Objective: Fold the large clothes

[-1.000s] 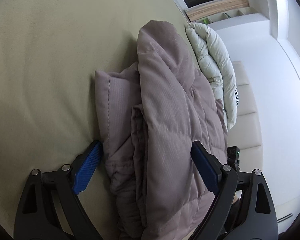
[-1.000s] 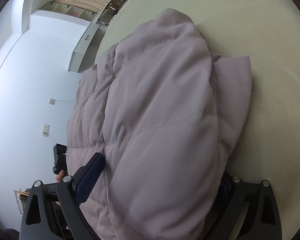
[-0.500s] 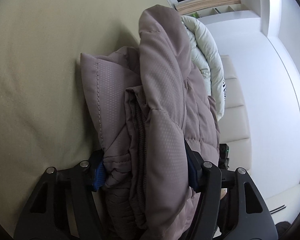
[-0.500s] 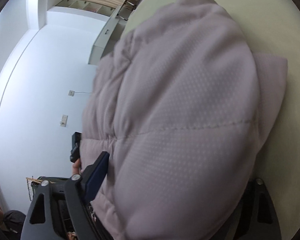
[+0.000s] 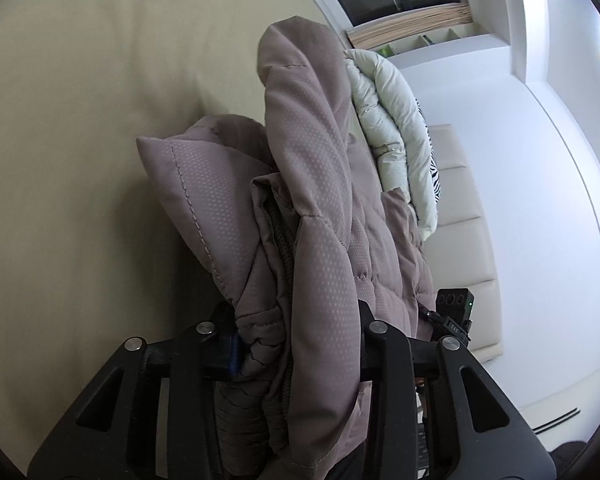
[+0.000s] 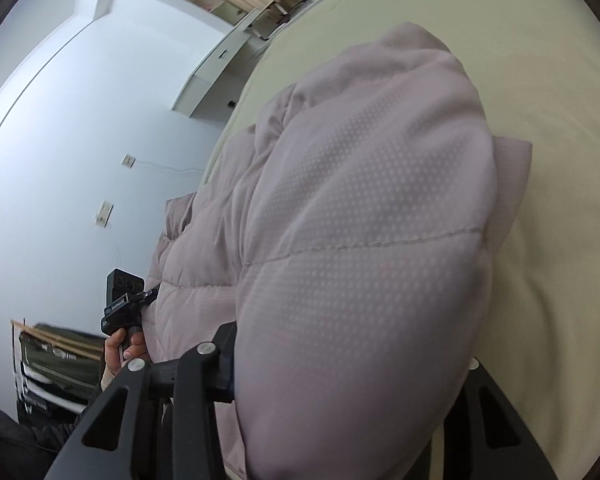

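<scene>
1 mauve puffer jacket (image 5: 320, 216), quilted and bundled into several thick layers, is held over the beige bed (image 5: 80, 120) by 2 grippers, 1 at each end of the bundle. The left gripper (image 5: 300, 344) has just been closing and its 2 black fingers now pinch a wad of jacket layers, with a zipper edge and a ribbed cuff showing between them. The right gripper (image 6: 348, 364) has likewise just been closing; its 2 fingers clamp the jacket's bulging far end, which fills most of the right wrist view and hides the right-hand finger almost entirely. The jacket (image 6: 360, 208) hangs between the 2 grips near the bed's side edge, its folded sleeve and hem pointing toward the middle of the mattress. 1 pale cream puffer garment (image 5: 392, 128) lies behind it by the same edge, with a zebra-striped item just under it. In the right wrist view 1 hand (image 6: 120, 348) grips the handle of the other gripper beside the jacket. 2 wall sockets (image 6: 105, 213) sit on the white wall.
</scene>
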The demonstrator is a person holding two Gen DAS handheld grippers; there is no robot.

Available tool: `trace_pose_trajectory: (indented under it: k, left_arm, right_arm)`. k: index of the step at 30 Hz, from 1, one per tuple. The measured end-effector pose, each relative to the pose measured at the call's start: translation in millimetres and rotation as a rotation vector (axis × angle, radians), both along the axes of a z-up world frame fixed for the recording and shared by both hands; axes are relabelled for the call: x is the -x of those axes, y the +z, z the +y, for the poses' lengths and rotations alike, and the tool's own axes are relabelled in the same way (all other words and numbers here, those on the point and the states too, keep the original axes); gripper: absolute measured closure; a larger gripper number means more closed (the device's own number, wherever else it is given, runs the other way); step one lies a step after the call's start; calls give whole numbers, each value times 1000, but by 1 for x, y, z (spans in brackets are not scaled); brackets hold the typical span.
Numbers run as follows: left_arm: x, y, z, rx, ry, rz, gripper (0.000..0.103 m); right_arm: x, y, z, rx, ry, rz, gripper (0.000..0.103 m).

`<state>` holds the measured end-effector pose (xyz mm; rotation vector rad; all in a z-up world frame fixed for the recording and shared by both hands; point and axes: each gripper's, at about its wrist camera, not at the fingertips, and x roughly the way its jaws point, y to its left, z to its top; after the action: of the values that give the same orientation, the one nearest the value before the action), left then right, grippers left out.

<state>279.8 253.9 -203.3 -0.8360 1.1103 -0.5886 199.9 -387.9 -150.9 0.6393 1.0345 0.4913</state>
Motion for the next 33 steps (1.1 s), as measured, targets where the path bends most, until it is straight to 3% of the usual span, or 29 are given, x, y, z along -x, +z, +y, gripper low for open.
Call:
trace_pose_trajectory:
  k: [3,6,10,11,13,18,21,24,28,31,32,33]
  left_arm:
    - [54,16,23,-1,23,-12,70]
    - [84,18,39,-1,35,-6,69]
    - [91,-23,45,11,57,105,62]
    - [87,-38,44,36,66,119,57]
    - [81,-47,33,37,72,113,52]
    - [80,-41,21,4,93,119,50]
    - [81,-23,-1,-41,106,89,56]
    - [77,4,-16,-33,98,46,62]
    - [60,17,-31,-43,68,8,62]
    - [49,-21,-36,-54,76,85,51]
    - [50,-33,-33,8,102,109,48]
    - [53,-39,-32,57,115,108,48]
  right_arm:
    - [30,10,26,-4,44,-15,55]
    - [59,5,46,-37,68,-13,55]
    - [78,-48,45,-78,-4,70,49]
    - [84,-66,34,-123,-53,86,43]
    - [95,-87,18,-213,-121,69,42]
    - [104,-72,22,-147,-174,74,45]
    - [108,-50,27,-115,-171,30,52]
    - [122,-32,23,-95,-165,-14,56]
    - [122,-29,15,-101,-181,-15,56]
    - [116,-54,4,-92,-216,41,45]
    - [116,-66,1,-95,-216,60,35]
    - [115,-78,0,-133,-223,77,30]
